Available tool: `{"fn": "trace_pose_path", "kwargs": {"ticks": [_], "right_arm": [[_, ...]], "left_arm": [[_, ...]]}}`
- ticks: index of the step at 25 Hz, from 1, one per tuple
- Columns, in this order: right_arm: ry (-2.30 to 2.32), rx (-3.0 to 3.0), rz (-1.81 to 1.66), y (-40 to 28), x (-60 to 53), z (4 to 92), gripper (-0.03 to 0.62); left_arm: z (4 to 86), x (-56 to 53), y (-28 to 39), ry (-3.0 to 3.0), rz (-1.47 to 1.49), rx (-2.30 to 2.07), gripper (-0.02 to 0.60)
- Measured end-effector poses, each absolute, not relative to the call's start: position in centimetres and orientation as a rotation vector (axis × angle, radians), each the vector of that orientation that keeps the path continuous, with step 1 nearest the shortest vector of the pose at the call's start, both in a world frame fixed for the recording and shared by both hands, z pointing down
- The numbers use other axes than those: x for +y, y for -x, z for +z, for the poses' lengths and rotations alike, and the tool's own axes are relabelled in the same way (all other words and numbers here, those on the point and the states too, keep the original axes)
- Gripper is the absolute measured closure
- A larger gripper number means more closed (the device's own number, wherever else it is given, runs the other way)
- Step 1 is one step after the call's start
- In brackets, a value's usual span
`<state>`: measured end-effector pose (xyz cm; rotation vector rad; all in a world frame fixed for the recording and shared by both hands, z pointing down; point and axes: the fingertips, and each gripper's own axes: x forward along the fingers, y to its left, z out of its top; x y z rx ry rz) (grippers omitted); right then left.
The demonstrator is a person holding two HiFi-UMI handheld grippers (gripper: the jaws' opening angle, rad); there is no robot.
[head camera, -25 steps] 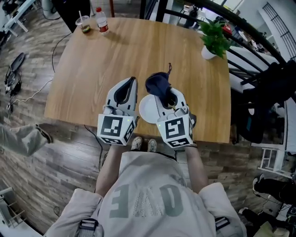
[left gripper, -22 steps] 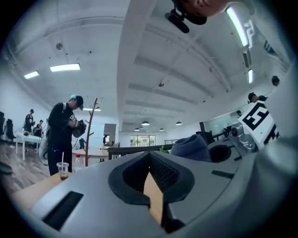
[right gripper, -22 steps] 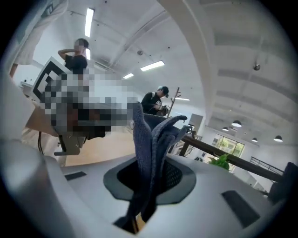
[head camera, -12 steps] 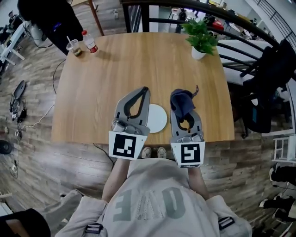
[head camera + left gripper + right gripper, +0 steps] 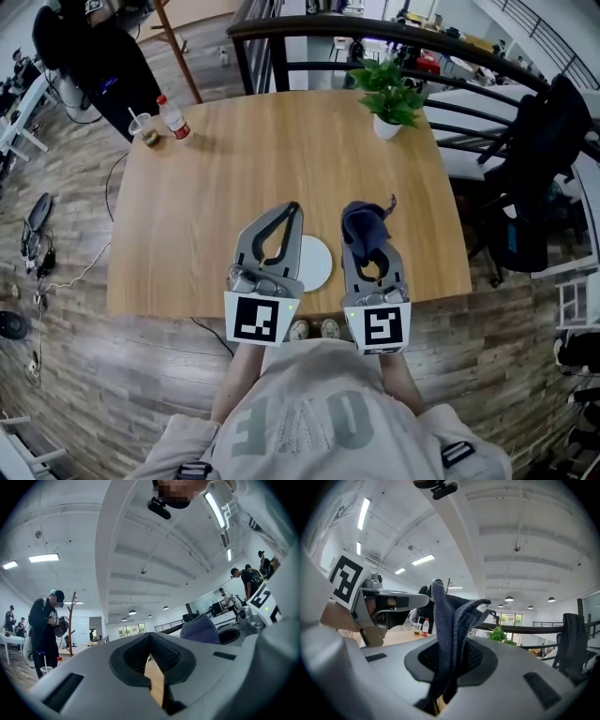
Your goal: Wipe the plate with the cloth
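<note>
Two closed tools hover over the plate (image 5: 317,263), the right gripper (image 5: 367,240) clamping the cloth (image 5: 362,221), the left gripper (image 5: 287,214) empty, so wiping apparently remains undone.

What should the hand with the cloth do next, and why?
Probably lower the right gripper and shift it left so the cloth touches the plate. Its jaws clamp the cloth, but it is held off the table, beside the plate, not on it.
</note>
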<state>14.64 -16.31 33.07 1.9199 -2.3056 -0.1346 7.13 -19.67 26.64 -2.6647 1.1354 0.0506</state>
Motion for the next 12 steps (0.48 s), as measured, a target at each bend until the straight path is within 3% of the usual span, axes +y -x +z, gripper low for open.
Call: {"fn": "trace_pose_path", "kwargs": {"ticks": [12], "right_arm": [[-1.91,-2.288,-0.111,-14.61,-15.73,33.53,0.537]], "left_arm": [[26.6,-19.57,-7.15,2.708,0.083,1.105,0.574]]}}
